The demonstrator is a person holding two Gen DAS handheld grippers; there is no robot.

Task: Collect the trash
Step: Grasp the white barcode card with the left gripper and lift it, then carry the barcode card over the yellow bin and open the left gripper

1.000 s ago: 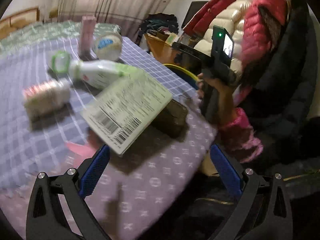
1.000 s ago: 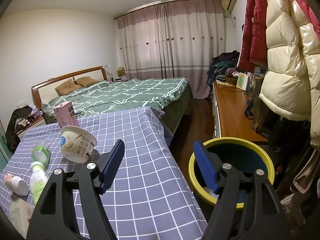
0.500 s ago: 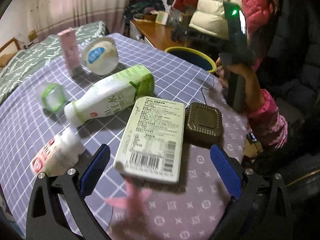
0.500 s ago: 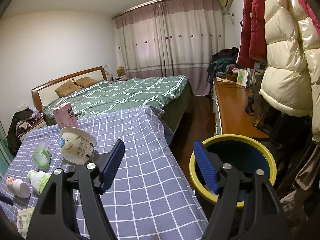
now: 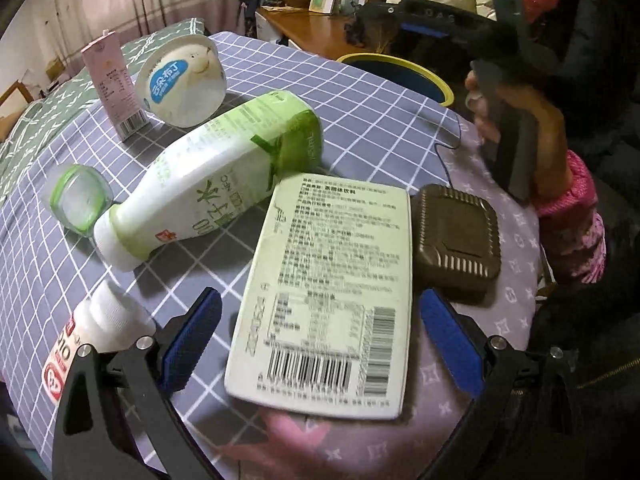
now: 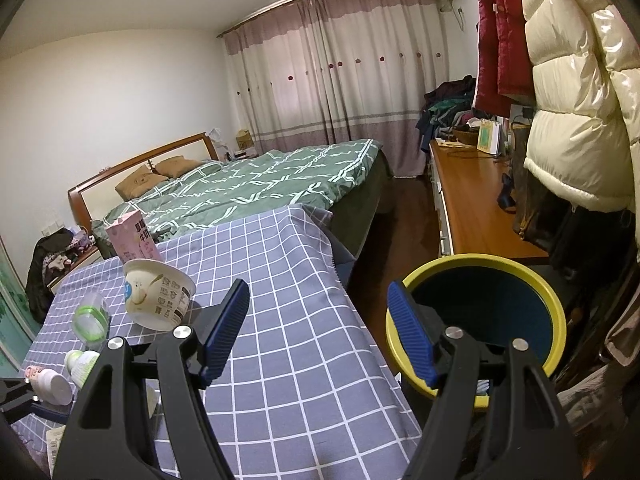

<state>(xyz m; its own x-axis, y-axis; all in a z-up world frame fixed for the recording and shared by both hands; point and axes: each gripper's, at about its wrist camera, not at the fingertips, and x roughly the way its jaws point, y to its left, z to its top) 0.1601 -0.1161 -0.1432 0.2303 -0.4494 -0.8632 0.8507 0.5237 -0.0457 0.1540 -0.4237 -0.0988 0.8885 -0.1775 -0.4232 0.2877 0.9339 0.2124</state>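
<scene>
In the left wrist view, a small white bottle with a red label (image 5: 86, 344) lies at the lower left edge of the frame, next to the left blue pad. Above it, a clear cup with a green rim (image 5: 80, 199) lies on its side, and a pink carton (image 5: 114, 86) stands upright in the upper left. A white pudding cup (image 5: 182, 80) tips against the carton's right side. A green-and-white bottle (image 5: 224, 182) lies on its side across the middle of the checked surface (image 5: 380, 128). A flat pale carton (image 5: 332, 292), its barcode facing up, fills the lower centre, directly between the fingers of the left gripper (image 5: 320, 346), which stand wide apart and hold nothing. A dark brown square box (image 5: 456, 240) sits just beside the carton's right edge. Beyond the surface's far edge, a yellow-rimmed bin (image 5: 404, 70) shows in the upper right.

In the right wrist view, the right gripper (image 6: 318, 332) hovers with its fingers spread wide, holding nothing, over the surface's edge.
</scene>
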